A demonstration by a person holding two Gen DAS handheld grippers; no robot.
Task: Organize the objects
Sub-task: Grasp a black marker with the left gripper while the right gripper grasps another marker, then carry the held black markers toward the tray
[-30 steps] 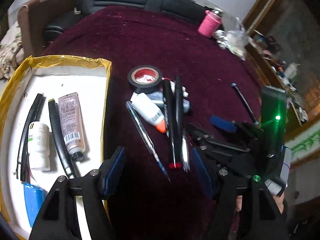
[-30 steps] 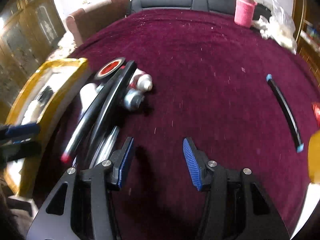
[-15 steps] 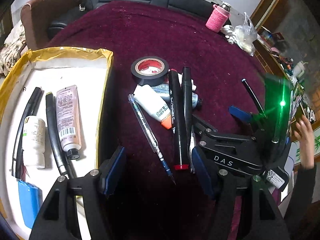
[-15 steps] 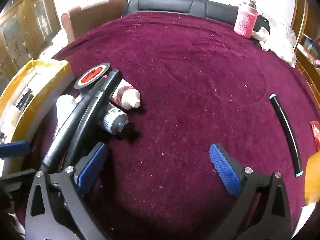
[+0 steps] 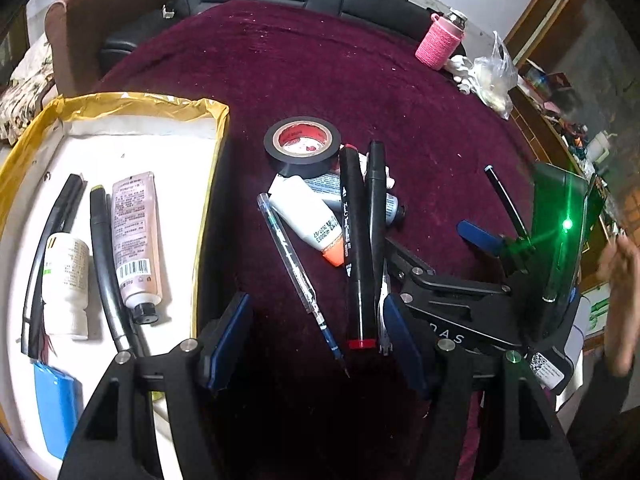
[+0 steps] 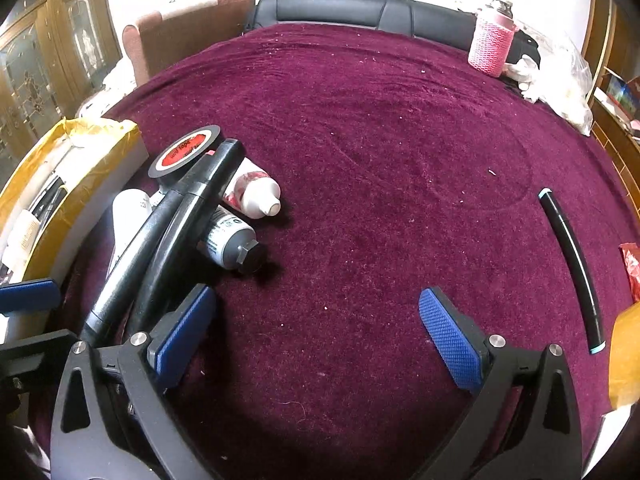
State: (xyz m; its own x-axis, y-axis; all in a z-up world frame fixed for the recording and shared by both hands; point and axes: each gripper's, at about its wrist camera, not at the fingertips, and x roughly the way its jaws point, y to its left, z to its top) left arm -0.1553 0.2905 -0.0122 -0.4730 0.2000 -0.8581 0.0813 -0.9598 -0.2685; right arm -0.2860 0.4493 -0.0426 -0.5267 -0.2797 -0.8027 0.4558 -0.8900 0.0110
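Both claws stand spread with nothing between their ribbed blue pads: the left gripper [image 5: 316,340] hovers over the near ends of the pile, the right gripper [image 6: 316,332] over bare maroon velvet cloth [image 6: 380,140], its left pad just beside the two markers. The pile sits mid-table: a glossy black tape roll [image 5: 302,146] with a red core at the far end, a white squeeze tube [image 5: 306,214] with an orange cap, a grey-capped tube [image 6: 230,242], two long black markers [image 5: 356,248] lying across the tubes, and a clear slim pen [image 5: 298,276] to their left. At left, a white foam tray [image 5: 140,148] edged in yellow tape holds a pink tube [image 5: 134,236], a small white bottle [image 5: 66,284], black hoses and a blue pouch [image 5: 56,412]. A thin black tube [image 6: 572,268] lies well apart at right.
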